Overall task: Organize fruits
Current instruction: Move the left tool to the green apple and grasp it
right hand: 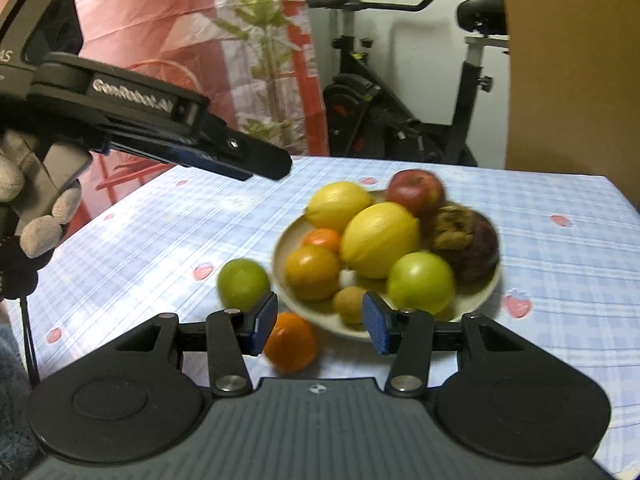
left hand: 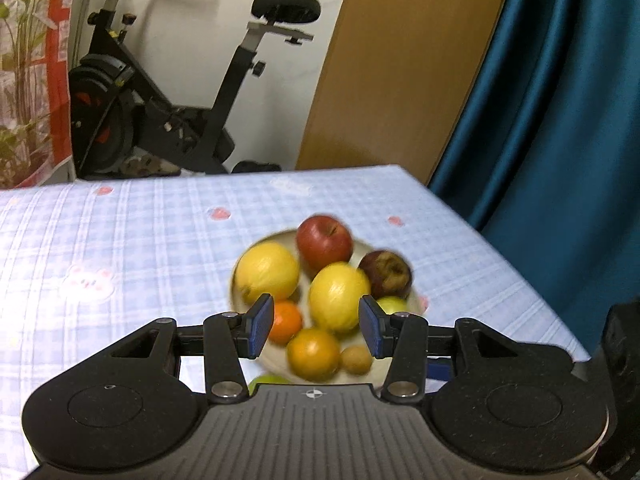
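Note:
A cream plate (right hand: 282,254) on the blue checked tablecloth holds two lemons (right hand: 378,238), a red apple (right hand: 416,190), a dark wrinkled apple (right hand: 468,240), a green apple (right hand: 420,282), two oranges (right hand: 312,272) and a small brown fruit (right hand: 349,300). Beside the plate on the cloth lie a second green apple (right hand: 243,284) and an orange (right hand: 291,342). My right gripper (right hand: 320,328) is open above that loose orange, holding nothing. My left gripper (left hand: 316,326) hovers open and empty over the plate (left hand: 280,237); from the right wrist view it (right hand: 272,168) hangs up and left of the plate.
The table's far edge (left hand: 240,174) and right edge (left hand: 500,248) are close to the plate. Behind stand an exercise bike (left hand: 160,112), a wooden panel (left hand: 392,64) and a teal curtain (left hand: 560,120). A gloved hand (right hand: 36,232) holds the left gripper.

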Tool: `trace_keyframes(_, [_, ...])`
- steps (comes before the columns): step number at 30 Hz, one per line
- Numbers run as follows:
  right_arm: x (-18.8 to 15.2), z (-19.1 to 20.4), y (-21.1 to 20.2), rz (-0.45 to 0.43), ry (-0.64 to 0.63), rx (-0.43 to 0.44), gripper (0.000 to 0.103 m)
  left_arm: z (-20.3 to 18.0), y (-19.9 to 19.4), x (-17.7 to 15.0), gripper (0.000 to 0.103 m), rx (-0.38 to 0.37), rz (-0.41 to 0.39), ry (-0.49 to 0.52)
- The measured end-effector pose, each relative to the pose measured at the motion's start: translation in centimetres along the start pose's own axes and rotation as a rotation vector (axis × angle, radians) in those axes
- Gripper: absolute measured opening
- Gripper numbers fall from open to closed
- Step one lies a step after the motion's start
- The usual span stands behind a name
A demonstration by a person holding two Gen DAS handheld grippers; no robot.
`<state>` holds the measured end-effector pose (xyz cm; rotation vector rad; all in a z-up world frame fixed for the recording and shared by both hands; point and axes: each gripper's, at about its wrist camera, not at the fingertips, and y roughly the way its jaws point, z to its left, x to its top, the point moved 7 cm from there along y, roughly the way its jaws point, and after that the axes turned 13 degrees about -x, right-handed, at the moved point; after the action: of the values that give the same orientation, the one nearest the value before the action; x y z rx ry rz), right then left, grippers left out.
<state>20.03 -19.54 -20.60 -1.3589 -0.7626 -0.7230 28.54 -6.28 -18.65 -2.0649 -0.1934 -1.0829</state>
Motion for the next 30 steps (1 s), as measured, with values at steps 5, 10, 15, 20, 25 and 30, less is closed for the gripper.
trace_keyframes(5, [-0.8,1.2,0.3,0.013,-0.031,0.011,0.05,1.3,-0.3,-1.4,0.049,0.004,0.014,-0.038])
trace_keyframes(10, [-1.1,1.5,0.5,0.023,-0.033,0.015,0.05,1.3,-0.1,-2.5,0.049,0.0,0.035,-0.03])
trace_keyframes(15, [-1.6,1.8,0.7,0.038,-0.035,0.019,0.05,1.7,0.1,-3.4,0.05,0.021,0.047,-0.038])
trace_keyframes(20, [-1.9,1.5,1.0,0.051,-0.023,0.019,0.05,2.1,0.1,-3.9,0.05,0.031,0.059,-0.041])
trace_keyframes(25, [-2.0,1.4,1.2,0.065,-0.011,0.019,0.05,2.1,0.2,-4.0,0.05,0.034,0.065,-0.034])
trace_keyframes(30, [-2.0,1.4,1.3,0.069,-0.007,0.02,0.05,2.2,0.3,-4.0,0.051,0.035,0.068,-0.032])
